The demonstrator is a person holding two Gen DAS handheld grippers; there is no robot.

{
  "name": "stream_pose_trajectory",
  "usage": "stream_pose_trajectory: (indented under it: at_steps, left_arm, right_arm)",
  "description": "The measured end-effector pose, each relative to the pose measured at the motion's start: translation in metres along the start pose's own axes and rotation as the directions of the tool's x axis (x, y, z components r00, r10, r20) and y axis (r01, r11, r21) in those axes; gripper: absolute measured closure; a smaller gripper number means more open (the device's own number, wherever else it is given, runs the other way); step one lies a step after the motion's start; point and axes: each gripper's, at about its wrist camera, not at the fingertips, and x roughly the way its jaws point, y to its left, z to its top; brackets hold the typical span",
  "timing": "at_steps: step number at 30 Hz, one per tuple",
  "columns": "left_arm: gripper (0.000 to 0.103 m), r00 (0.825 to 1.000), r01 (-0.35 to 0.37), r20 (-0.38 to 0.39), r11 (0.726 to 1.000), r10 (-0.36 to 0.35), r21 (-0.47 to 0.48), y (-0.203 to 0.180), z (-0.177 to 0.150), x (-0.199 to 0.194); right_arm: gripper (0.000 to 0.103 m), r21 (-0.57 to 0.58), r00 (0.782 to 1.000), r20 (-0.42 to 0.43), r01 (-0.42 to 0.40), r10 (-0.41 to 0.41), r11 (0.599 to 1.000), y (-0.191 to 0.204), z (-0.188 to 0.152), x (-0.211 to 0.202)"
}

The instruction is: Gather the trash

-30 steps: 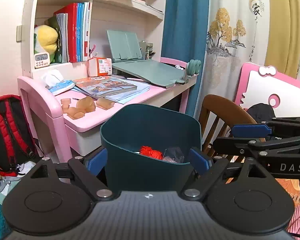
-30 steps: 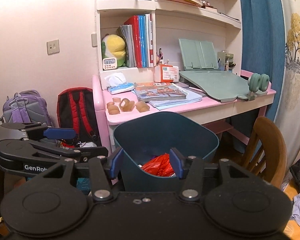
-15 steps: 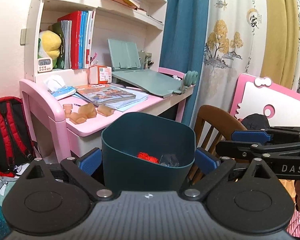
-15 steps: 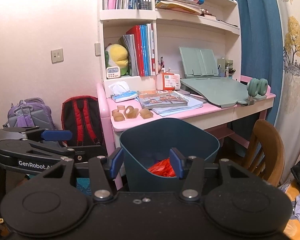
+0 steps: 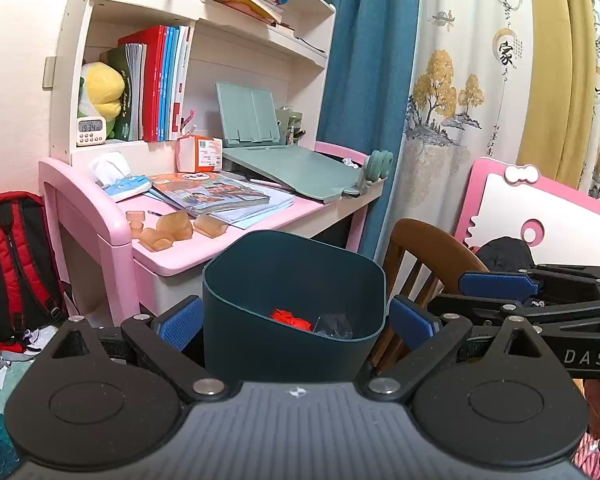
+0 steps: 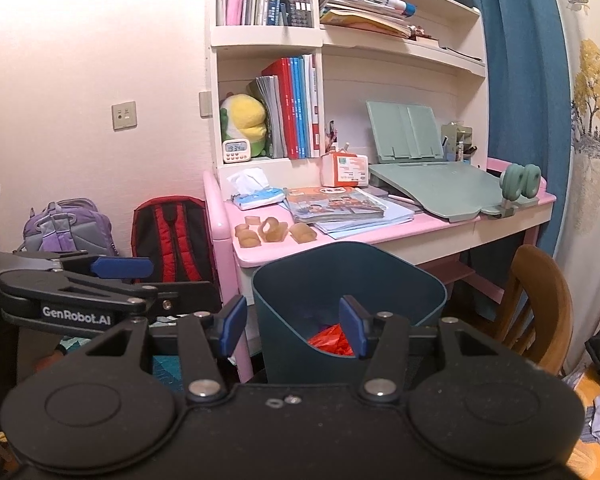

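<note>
A dark teal trash bin (image 5: 292, 280) stands in front of the pink desk (image 5: 236, 236), with a crumpled red wrapper (image 5: 290, 318) and clear plastic (image 5: 334, 326) inside. My left gripper (image 5: 296, 322) is open wide and straddles the bin, its blue pads just beside the bin's two sides. My right gripper (image 6: 292, 324) is open at the bin's (image 6: 380, 280) near left corner, one finger outside the wall and one before the red wrapper (image 6: 332, 340). Each gripper shows side-on in the other's view: right fingers (image 5: 498, 284), left fingers (image 6: 120, 266).
Amber rubbery pieces (image 5: 168, 228), a tissue pack (image 5: 124, 186), books and a green reading stand (image 5: 296, 164) lie on the desk; a small crumpled white scrap (image 5: 350, 162) sits by the stand. A wooden chair (image 5: 424, 248) stands right of the bin, backpacks (image 6: 172, 232) left.
My left jaws have spread wider, off the bin's sides. Both views have tipped upward a little, so the bin sits lower in frame. The right jaws are unchanged.
</note>
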Motion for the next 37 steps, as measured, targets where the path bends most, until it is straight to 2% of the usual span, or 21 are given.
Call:
stream_pose_trajectory:
  at_steps: [23, 37]
  left_arm:
    - [0.003, 1.0, -0.013, -0.008, 1.0, 0.013, 0.004, 0.001, -0.005, 0.003]
    - [0.003, 0.999, -0.049, 0.006, 0.999, 0.049, -0.015, 0.005, -0.012, -0.002]
  right_arm:
    - [0.052, -0.002, 1.0, 0.001, 0.008, -0.008, 1.0, 0.003, -0.001, 0.003]
    - [0.052, -0.002, 1.0, -0.014, -0.011, 0.011, 1.0, 0.007, -0.003, 0.009]
